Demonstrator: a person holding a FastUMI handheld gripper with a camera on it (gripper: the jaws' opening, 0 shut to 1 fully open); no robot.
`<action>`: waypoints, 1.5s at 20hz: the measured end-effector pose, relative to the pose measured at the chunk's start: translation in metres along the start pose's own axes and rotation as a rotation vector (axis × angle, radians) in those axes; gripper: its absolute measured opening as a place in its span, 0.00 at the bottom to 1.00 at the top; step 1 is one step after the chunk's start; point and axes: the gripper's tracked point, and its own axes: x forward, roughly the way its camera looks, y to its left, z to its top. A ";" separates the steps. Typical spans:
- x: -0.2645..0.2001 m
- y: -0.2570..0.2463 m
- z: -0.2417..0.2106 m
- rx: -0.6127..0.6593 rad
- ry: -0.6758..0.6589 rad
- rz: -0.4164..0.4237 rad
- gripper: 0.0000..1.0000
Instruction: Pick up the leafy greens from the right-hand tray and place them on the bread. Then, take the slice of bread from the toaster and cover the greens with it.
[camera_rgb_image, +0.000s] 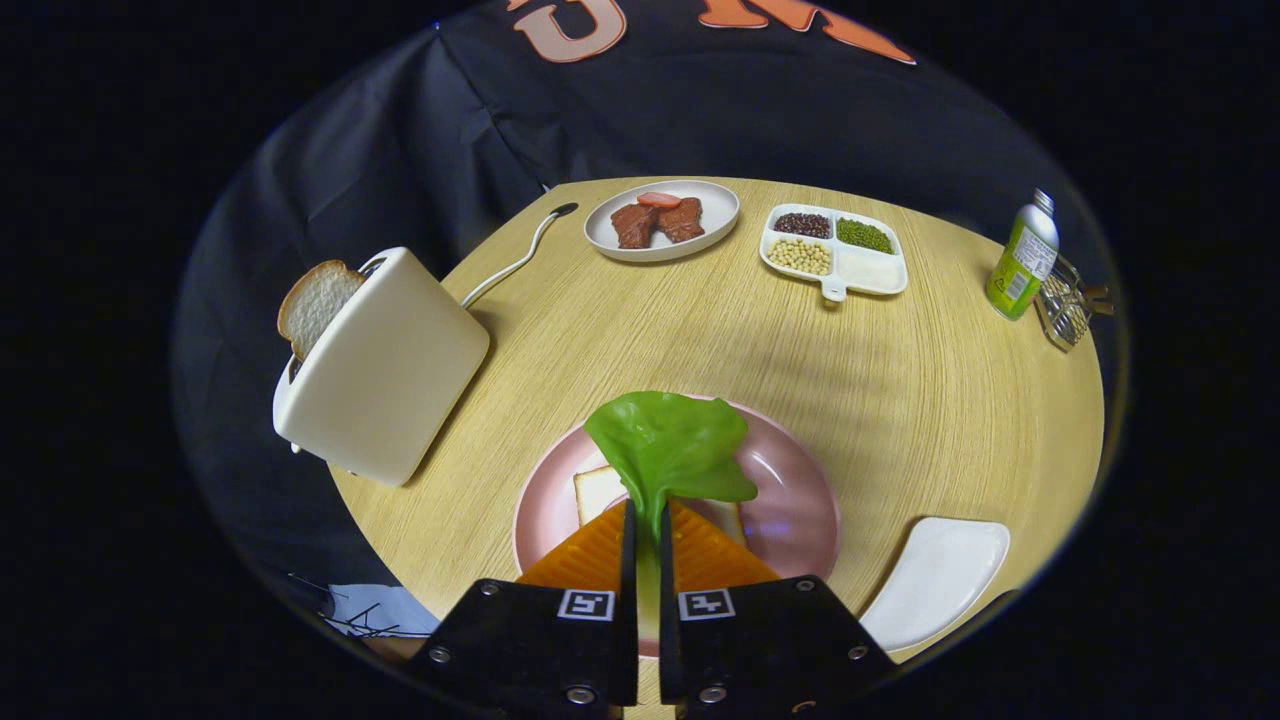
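Note:
My gripper (647, 515) is shut on the pale stem of a leafy green (668, 445), whose broad leaf sticks out ahead of the fingers. Right below it lies a slice of bread (598, 490) on a pink plate (790, 500); the fingers and the leaf hide most of the slice. A white toaster (385, 365) stands to the left on the round wooden table (900, 400), with another bread slice (315, 300) poking out of its top slot. To the right of the fingers lies a bare white tray (935, 580).
At the back of the table stand a white plate of meat pieces (662, 220) and a divided white dish of beans (835, 250). A green bottle (1022, 258) and a wire holder (1065, 305) stand at the far right. The toaster's cord (515, 262) trails toward the back.

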 end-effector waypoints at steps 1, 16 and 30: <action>0.001 0.000 -0.001 -0.003 0.002 -0.002 0.09; -0.005 -0.003 0.005 -0.101 -0.013 -0.118 0.84; -0.033 0.042 0.042 -0.111 -0.051 -0.121 0.86</action>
